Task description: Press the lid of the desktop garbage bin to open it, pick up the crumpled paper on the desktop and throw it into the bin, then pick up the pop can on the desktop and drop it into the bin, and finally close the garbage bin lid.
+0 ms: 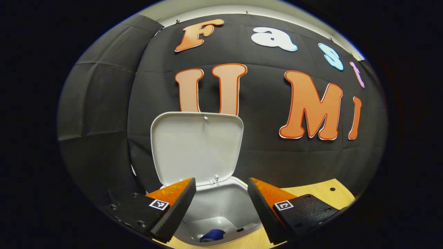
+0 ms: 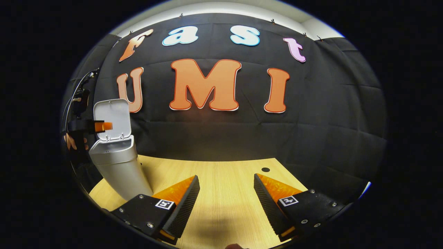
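Above the open garbage bin (image 1: 221, 207) the left gripper (image 1: 221, 204) is hovering, jaws wide and empty, a blue item lying inside. Over the surface (image 2: 221, 173) the right gripper (image 2: 226, 204) is gaping empty. A careless push on the raised lid (image 1: 197, 148) could be tipping the bin.

This is a staged recording booth, not a lived-in room. Black cloth (image 2: 311, 138) hangs clipped along its top edge as a backdrop directly behind a light wooden bench (image 2: 221, 180), with a strip of pale wall (image 2: 214, 7) showing above the cloth. On the bench, close in front of the cloth, stands a small white desktop bin (image 2: 116, 162) with its lid up, a lone household prop in a bare setup.
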Available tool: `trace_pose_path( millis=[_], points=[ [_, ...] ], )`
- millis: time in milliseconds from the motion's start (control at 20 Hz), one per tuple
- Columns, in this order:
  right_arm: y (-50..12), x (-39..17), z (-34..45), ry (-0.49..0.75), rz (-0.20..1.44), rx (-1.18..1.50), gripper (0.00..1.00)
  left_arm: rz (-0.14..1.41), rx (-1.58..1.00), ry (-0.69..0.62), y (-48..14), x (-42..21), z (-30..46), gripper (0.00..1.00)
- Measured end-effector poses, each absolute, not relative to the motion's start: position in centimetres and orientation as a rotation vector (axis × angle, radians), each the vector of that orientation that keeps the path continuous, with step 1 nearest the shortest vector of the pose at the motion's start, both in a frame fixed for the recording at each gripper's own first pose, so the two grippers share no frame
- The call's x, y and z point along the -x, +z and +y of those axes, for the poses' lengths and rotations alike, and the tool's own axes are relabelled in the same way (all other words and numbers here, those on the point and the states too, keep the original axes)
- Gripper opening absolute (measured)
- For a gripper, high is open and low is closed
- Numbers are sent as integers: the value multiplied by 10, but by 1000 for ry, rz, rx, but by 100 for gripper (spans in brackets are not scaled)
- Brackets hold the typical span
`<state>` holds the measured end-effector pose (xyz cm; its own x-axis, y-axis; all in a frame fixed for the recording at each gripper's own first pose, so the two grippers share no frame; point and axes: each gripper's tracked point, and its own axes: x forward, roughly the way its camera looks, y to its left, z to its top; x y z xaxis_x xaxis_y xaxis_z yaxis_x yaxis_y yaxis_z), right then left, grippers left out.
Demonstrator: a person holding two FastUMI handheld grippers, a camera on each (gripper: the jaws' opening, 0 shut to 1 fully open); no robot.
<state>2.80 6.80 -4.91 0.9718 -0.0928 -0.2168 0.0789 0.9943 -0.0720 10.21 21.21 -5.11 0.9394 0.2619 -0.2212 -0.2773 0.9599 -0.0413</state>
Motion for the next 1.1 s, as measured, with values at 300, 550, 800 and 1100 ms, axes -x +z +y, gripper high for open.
trace_pose_path(
  millis=[300, 550, 800, 1100],
  points=[
    [-42, -28, 70, -81, 214, 65, 94, 141, 67, 284, -5, -114, 223, 94],
    [-35, -33, 72, -69, 199, 74, 94, 71, 0, 296, 43, -134, 232, 94],
    [-29, -36, 69, -70, 185, 77, 94, 36, -3, 316, 65, -155, 246, 93],
    [-27, -42, 66, -77, 182, 73, 93, 62, -7, 369, 73, -192, 282, 93]
  ],
)
